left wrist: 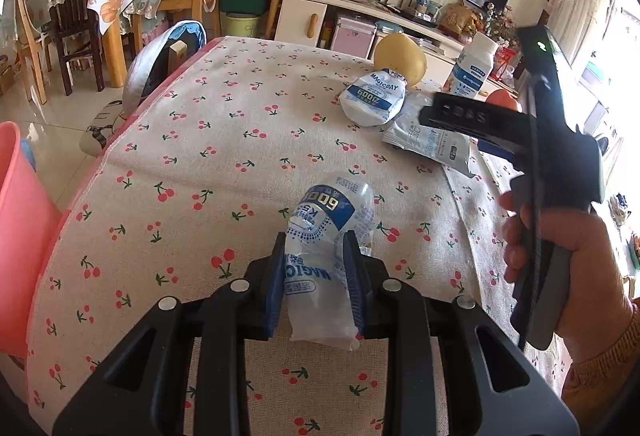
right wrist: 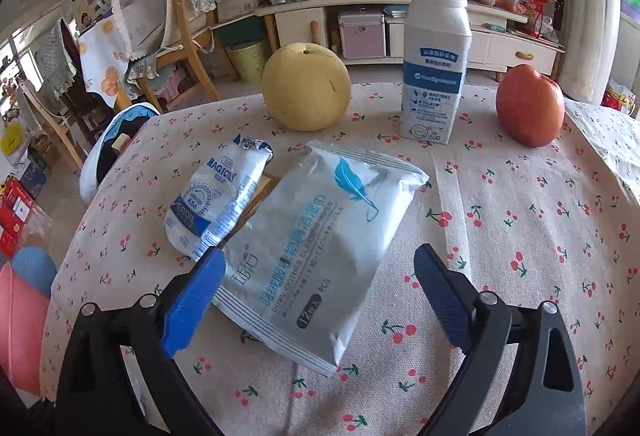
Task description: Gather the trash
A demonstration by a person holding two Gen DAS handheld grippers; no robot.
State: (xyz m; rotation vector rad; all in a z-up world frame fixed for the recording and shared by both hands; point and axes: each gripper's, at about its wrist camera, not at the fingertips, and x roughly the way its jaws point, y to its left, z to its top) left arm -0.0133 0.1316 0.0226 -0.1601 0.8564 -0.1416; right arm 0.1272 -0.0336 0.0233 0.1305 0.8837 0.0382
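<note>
Gripper: right gripper [right wrist: 316, 300], black arms with blue pads, jaws wide apart above the cloth.
Between jaws: flat grey-white plastic wipes packet with a blue feather print [right wrist: 320, 248], lying slantwise, left pad at its edge.
Beside packet: crumpled white-and-blue plastic wrapper [right wrist: 216, 204], touching its left side.
Behind: round yellow pear [right wrist: 306, 86], upright white-and-blue plastic bottle [right wrist: 434, 64], red apple [right wrist: 530, 104].
Surface: cherry-print tablecloth [right wrist: 520, 236].
</note>
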